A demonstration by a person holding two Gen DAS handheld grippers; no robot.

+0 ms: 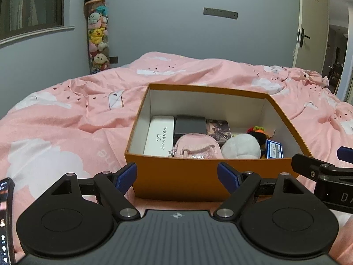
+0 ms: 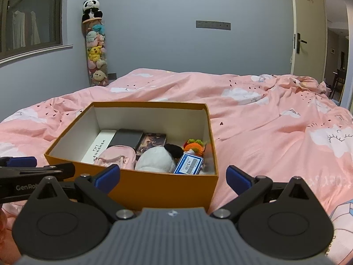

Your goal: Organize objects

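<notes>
An open orange box [image 1: 176, 176] [image 2: 143, 187] sits on the pink bedspread. It holds a white case [image 1: 158, 138] [image 2: 99, 145], a dark grey box [image 1: 190, 124] [image 2: 128, 138], a picture card [image 1: 218, 129] [image 2: 152, 142], a pink pouch [image 1: 196, 146] [image 2: 117, 158], a white plush [image 1: 241, 146] [image 2: 156, 161], a crochet toy [image 1: 257, 131] [image 2: 194, 146] and a blue tag [image 1: 274, 149] [image 2: 188, 165]. My left gripper [image 1: 177, 174] is open and empty in front of the box's near wall. My right gripper [image 2: 173, 176] is open and empty, also before the near wall.
The pink bedspread [image 1: 66, 121] [image 2: 275, 132] spreads all around the box. A tall column of plush toys [image 1: 98, 35] [image 2: 96, 50] stands against the far wall. An open door [image 1: 308, 33] [image 2: 306, 33] is at the right. A phone edge [image 1: 5, 220] shows at lower left.
</notes>
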